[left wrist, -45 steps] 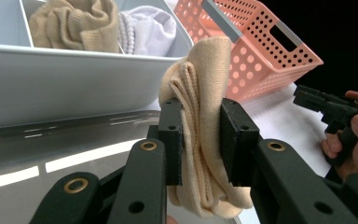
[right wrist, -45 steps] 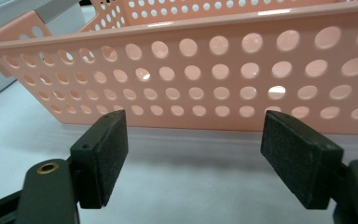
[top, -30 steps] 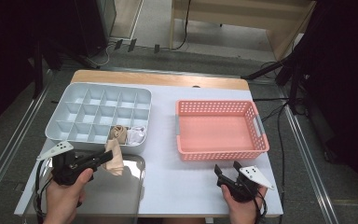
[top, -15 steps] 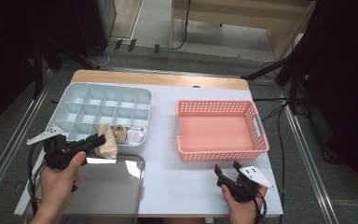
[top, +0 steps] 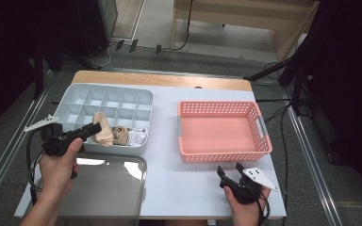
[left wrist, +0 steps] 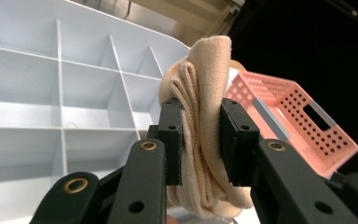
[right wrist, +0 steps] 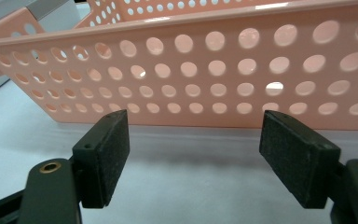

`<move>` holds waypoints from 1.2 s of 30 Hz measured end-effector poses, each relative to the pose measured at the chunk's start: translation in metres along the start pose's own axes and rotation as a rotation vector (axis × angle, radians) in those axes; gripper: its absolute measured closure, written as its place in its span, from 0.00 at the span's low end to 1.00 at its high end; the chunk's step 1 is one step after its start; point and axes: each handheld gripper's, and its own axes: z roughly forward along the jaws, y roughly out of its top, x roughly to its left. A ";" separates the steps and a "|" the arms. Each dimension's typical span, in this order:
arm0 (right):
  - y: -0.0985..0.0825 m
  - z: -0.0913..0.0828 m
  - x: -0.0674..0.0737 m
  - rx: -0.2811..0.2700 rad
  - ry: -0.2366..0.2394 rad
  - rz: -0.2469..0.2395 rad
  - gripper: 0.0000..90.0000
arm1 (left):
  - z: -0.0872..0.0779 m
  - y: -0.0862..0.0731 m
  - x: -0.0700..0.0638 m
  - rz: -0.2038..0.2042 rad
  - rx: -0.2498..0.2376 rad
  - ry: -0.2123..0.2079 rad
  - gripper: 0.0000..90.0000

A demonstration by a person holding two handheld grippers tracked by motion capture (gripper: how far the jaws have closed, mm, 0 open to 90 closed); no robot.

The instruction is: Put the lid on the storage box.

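My left gripper point(top: 95, 127) is shut on a folded beige cloth point(top: 104, 135) and holds it over the front row of the pale grey compartment organiser point(top: 75, 106). In the left gripper view the cloth point(left wrist: 200, 88) is pinched between both pads point(left wrist: 171, 140) and bulges above and below them, with the organiser point(left wrist: 51, 93) behind. A brown roll point(top: 119, 135) and a white roll point(top: 137, 137) lie in the front compartments to the right of it. My right gripper point(top: 229, 172) rests near the table's front edge, open and with nothing in it point(right wrist: 196, 158), facing the pink basket point(right wrist: 214, 70).
The pink perforated basket point(top: 221, 155) stands right of centre with nothing inside. A shiny metal tray point(top: 103, 188) lies in front of the organiser under my left forearm. White tabletop point(top: 169, 174) separates the tray from my right hand.
My left gripper carried the beige cloth away from the person and slightly left, from above the metal tray's edge to over the organiser's front row. The right gripper stayed put.
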 end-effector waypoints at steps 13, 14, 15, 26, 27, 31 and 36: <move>0.000 0.000 0.000 0.003 -0.003 0.005 0.28 | 0.019 -0.006 0.027 0.014 0.030 0.137 0.80; 0.000 0.000 0.000 0.004 -0.002 0.006 0.28 | 0.021 -0.007 0.027 0.021 0.035 0.150 0.80; 0.000 0.000 0.000 0.002 -0.003 0.005 0.28 | 0.021 -0.007 0.027 0.021 0.035 0.150 0.80; 0.000 0.001 0.000 0.012 -0.005 0.000 0.29 | 0.023 -0.016 0.023 0.127 0.115 0.294 0.73; 0.000 0.001 0.000 0.012 -0.005 0.000 0.29 | 0.023 -0.016 0.023 0.127 0.115 0.294 0.72; 0.000 0.001 0.001 0.012 -0.007 0.001 0.29 | 0.022 -0.014 0.024 0.132 0.111 0.307 0.67; 0.000 0.001 0.000 0.012 -0.009 0.001 0.29 | 0.022 -0.014 0.021 0.126 0.110 0.294 0.58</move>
